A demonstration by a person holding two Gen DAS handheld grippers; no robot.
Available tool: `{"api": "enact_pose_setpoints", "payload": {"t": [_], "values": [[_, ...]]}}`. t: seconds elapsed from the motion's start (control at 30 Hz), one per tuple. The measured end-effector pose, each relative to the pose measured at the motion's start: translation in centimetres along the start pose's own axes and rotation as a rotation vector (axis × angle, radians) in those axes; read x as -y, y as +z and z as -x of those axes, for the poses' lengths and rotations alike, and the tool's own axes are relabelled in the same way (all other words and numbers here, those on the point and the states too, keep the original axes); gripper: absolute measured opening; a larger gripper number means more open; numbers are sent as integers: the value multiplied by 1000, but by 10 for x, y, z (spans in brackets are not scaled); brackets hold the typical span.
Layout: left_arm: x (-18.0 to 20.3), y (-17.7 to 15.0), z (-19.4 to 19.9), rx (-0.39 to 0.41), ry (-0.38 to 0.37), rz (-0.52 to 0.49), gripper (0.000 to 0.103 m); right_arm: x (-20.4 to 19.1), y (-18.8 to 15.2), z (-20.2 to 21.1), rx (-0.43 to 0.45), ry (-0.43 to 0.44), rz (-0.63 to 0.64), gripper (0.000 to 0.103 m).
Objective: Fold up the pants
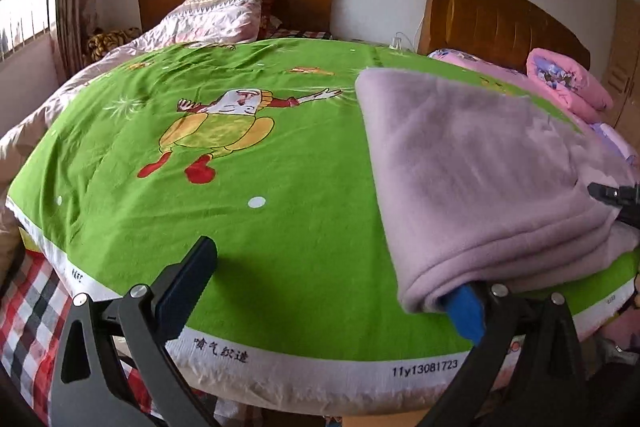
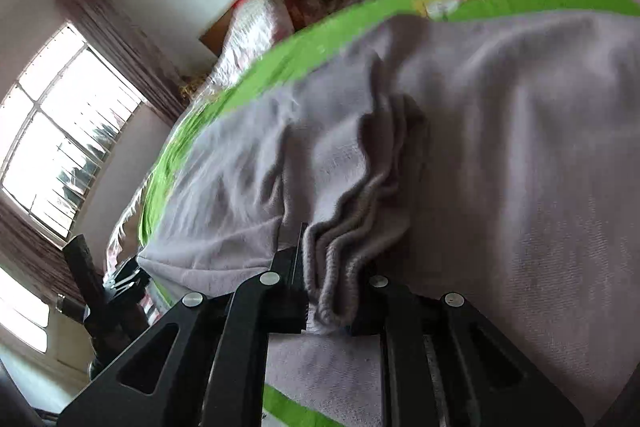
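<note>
Several folds are already stacking the lilac fleece pants (image 1: 480, 163) at right of frame; right claw (image 2: 328, 307) is pinching their bunched edge, left claw (image 1: 320, 291) is gaping wide

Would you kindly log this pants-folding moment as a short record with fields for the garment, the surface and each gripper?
garment: lilac fleece pants, folded in layers, lying on the right part of the sheet
surface: green cartoon-print sheet spread on a bed
left gripper: open; its right finger is tucked under the near folded edge of the pants, the left finger is clear over the sheet
right gripper: shut on a bunched, ribbed edge of the pants
background: wooden headboard, pink quilt
</note>
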State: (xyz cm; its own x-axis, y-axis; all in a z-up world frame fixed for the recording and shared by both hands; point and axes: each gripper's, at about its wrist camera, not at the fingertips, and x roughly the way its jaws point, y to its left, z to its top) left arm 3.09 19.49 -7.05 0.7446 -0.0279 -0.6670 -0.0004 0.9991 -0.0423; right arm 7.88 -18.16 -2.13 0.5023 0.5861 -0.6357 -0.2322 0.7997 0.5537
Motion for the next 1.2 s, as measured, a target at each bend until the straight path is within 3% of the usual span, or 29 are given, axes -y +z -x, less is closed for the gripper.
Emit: {"api": "enact_pose_setpoints", "payload": {"t": [0.2,0.4,0.67,0.77,0.83,0.9,0.97,1.03,1.13,1.2], "values": [[0,2,-1,-25,12,-1,102,-14,-1,14,36,18,13,14],[0,2,-1,-30,16,4,102,-8,-13,-8,7,15,-13,14],[-2,-2,4,8,17,63,102,-15,-10,-10,17,-3,23,14],[3,-6,5,19,45,22,102,-6,-10,-11,2,14,-22,15],[1,-7,9,9,24,15,101,-7,-9,-6,-11,-7,-9,25],[4,-6,21,5,12,-63,101,-8,-9,6,-3,-17,4,32],[13,-8,44,10,11,-212,101,-10,-10,24,40,-62,43,33],[17,-5,65,34,-19,-265,101,-17,-9,37,87,-138,116,35],[28,21,97,134,-150,-220,101,-36,-2,35,101,-115,194,35],[43,44,96,163,-234,-155,101,-57,3,22,91,-95,258,35]]}}
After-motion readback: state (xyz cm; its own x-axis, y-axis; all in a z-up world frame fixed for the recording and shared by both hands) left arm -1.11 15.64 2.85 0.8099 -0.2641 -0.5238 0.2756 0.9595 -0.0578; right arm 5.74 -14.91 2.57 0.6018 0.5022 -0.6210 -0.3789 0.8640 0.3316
